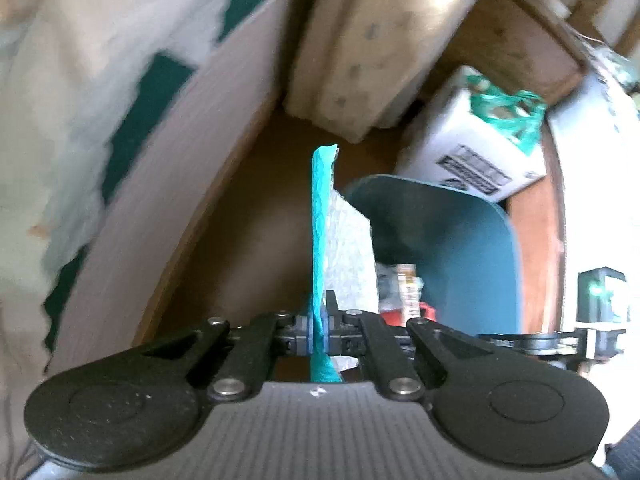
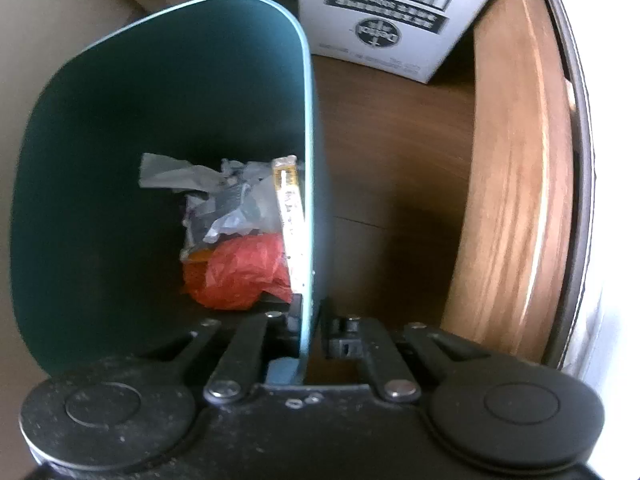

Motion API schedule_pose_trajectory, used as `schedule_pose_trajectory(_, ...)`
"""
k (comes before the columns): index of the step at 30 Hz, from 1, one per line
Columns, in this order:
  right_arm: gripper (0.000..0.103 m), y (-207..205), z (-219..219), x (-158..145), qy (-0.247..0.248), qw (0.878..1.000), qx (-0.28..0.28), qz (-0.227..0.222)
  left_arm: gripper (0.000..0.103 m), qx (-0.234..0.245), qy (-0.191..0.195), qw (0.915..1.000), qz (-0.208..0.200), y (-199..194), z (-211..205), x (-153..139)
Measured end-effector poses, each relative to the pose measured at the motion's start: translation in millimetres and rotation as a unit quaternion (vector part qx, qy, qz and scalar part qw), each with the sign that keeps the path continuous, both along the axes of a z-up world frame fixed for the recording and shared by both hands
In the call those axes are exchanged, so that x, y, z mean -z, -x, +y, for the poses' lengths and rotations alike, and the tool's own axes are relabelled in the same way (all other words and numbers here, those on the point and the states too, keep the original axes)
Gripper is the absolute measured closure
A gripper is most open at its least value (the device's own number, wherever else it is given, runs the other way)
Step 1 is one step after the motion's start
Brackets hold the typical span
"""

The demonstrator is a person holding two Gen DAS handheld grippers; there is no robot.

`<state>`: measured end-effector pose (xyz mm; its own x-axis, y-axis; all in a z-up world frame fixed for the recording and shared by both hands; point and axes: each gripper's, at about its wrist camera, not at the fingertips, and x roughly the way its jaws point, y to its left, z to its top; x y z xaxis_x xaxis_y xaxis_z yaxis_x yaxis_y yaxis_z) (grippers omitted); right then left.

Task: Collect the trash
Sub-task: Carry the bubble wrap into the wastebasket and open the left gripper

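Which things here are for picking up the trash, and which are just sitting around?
For the job:
- teal bubble mailer, pinched by left gripper
- teal bin, wall clamped by right gripper
- trash inside

Just lying about:
- white barcode box
- cardboard box

Home storage corner, wood floor point(image 2: 384, 184), stacked cardboard boxes point(image 1: 360, 40), printed white carton point(image 2: 392, 12), teal bin point(image 2: 160, 92) holding wrappers point(image 2: 236, 216)

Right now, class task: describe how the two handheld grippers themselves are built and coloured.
Both look alike. The left gripper and right gripper are black, each with two angled linkage bars joined by silver rivets and ending in round black discs. The left body is ribbed grey with blue jaw pads; the right body is black and dusty. No cables or sleeves show.
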<state>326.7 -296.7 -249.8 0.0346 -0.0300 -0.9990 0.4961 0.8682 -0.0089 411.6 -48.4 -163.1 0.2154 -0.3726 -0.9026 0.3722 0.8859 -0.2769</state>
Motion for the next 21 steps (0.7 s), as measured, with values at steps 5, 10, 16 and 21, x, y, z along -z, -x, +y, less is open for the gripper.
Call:
schedule_pose_trajectory(5, 0.093, -6.4, 6.2, -6.4, -0.005, 1.0, -0.012, -0.006, 0.099, 0.028, 0.009, 0.9995, 0.01, -12.2, -40.2, 8.7)
schedule_pose_trajectory(10, 0.092, -12.0, 5.4, -5.2, -0.01, 1.0, -0.016, -0.013, 0.099, 0.059, -0.017, 0.9977, 0.029, -16.6, -83.8, 40.8)
schedule_pose_trajectory(16, 0.092, -15.2, 4.3, 1.4, -0.017, 0.999, -0.018, -0.023, 0.099, 0.074, -0.056, 0.9945, 0.048, -27.8, -114.9, 93.5)
schedule_pose_trajectory(21, 0.093, -12.7, -1.0, 10.9, -0.028, 0.999, -0.018, -0.023, 0.099, 0.072, -0.08, 0.9904, 0.087, -32.3, -130.2, 127.9)
